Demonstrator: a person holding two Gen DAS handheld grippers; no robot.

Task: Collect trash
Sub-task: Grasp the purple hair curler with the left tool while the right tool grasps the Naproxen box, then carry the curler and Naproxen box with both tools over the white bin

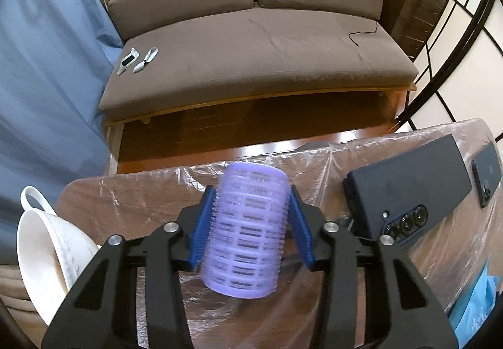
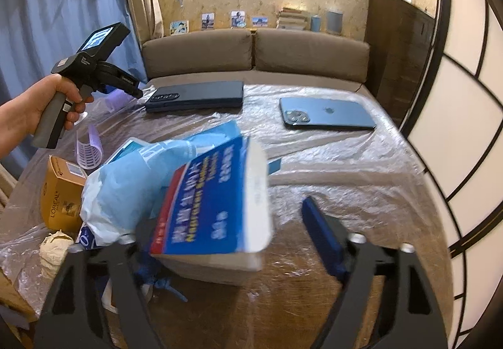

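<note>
While my left tongs (image 1: pixel 251 195) stand clamped on the purple hair roller (image 1: pixel 248 229), both blue pads press its ribbed sides and it points away from me, lifted over the table. My right tongs (image 2: pixel 226 223) stand apart: a blue-and-white box (image 2: pixel 217 201) lies tilted between them, and the right pad is clear of its edge; the left pad is hidden behind it.

Beside the box, to its left, lies a pale blue bag (image 2: pixel 125 185), then an orange carton (image 2: pixel 61 192) and a crumpled tissue (image 2: pixel 55 247) near the table's left edge. Open room lies ahead and to the right of the right tongs, up to a blue phone (image 2: pixel 327 115) and a dark phone (image 1: pixel 405 201).

Clear plastic sheet (image 2: pixel 345 192) covers the wooden table; a white cup (image 1: pixel 47 251) stands left of the left tongs. Beyond is a brown sofa (image 1: pixel 257 57).

The carton reads "L'OREAL"; the box's print is too blurred to read.
</note>
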